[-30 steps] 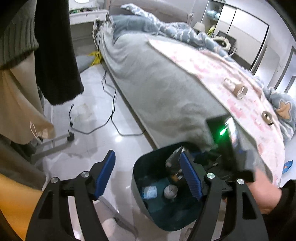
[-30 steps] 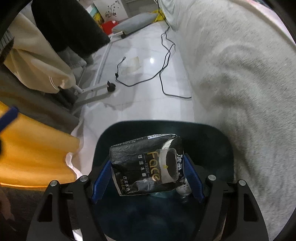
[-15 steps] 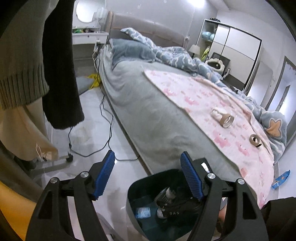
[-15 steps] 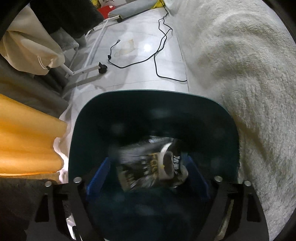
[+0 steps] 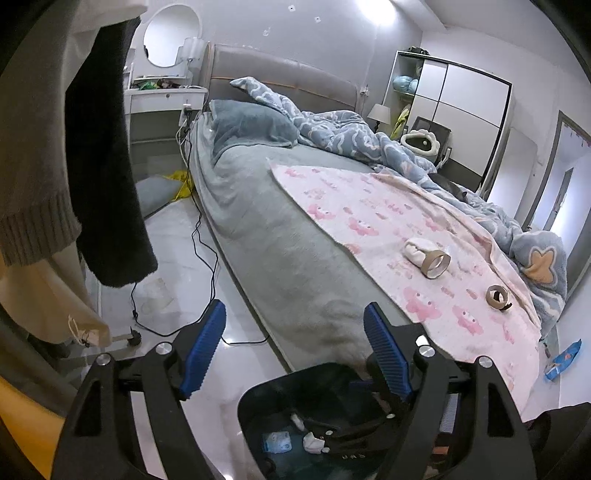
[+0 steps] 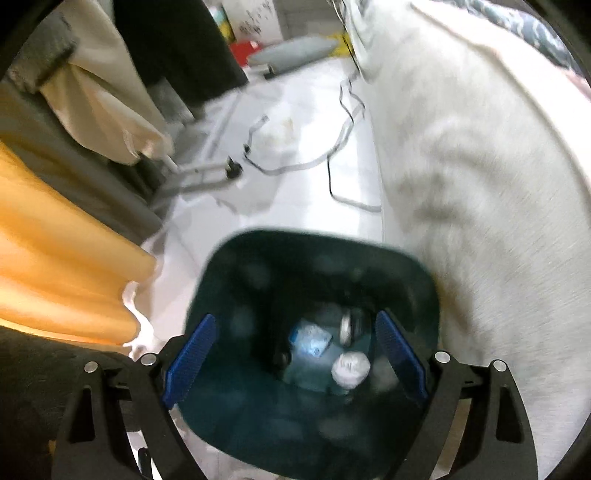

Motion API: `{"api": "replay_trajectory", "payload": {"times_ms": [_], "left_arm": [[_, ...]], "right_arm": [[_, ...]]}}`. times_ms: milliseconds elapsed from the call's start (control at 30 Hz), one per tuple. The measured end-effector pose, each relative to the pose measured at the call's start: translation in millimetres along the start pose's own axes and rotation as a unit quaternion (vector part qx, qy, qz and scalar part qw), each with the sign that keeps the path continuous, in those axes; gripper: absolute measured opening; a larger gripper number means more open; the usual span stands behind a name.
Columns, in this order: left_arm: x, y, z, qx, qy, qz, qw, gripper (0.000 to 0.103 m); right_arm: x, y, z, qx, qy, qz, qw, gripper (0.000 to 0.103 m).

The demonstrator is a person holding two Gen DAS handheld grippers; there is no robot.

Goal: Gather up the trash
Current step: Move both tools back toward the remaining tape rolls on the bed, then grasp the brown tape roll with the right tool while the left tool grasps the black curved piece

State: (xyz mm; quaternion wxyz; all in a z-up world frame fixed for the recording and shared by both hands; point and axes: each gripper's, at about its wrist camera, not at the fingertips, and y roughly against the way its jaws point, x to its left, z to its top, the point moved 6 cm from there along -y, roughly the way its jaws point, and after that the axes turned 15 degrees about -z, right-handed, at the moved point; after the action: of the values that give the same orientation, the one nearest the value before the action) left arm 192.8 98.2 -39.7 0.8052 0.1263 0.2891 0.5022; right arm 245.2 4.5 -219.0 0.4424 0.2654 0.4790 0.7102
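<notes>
Cardboard rolls (image 5: 436, 263) only left-side

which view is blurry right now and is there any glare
Right wrist view: motion-smeared, so the bin and the floor cable look soft. Left wrist view: sharp, with ceiling-light glare at the top and fisheye bending of the bed.

Home bedroom, unmade bed (image 5: 280, 229), wardrobe (image 5: 465, 122), vanity mirror (image 5: 171, 37), hanging clothes (image 5: 99, 166)

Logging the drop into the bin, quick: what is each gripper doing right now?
Left gripper: open, holding nothing.
Right gripper: open, empty, above the dark teal plastic trash bin.
</notes>
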Motion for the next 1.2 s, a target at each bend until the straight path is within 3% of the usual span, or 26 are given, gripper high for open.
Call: {"api": "replay_trajectory", "payload": {"times_ms": [200,467,600,933,1200], "left_arm": [[-15.8,-12.9,11.7,-0.008,-0.001,-0.002,1.0000,0.081],[-37.1,-42.3,22.1,-0.001,-0.006,-0.009,0.9999,0.083],[-47.7,-60.3,26.1,0.008,-0.009,-0.014,0.9998,0.083],[-83.6,-103.7,27.7,0.027,-0.023,-0.030,0.9989,0.084],[-116.7,-136.9,19.5,0.053,-0.032,-0.048,0.9969,0.085]], "right_arm": [[-24.6,48.9,18.1,-0.076,0.009,-0.005,0.997,0.090],[-72.4,80.2,35.2,-0.124,-0.013,-0.014,0.992,0.090],[-98.1,97.1,38.1,-0.149,-0.010,-0.039,0.988,0.090],[-174.0,122.5,30.0,-0.172,-0.036,-0.094,0.980,0.089],[-240.7,131.8,4.5,-0.170,-0.061,-0.153,0.972,0.089]]}}
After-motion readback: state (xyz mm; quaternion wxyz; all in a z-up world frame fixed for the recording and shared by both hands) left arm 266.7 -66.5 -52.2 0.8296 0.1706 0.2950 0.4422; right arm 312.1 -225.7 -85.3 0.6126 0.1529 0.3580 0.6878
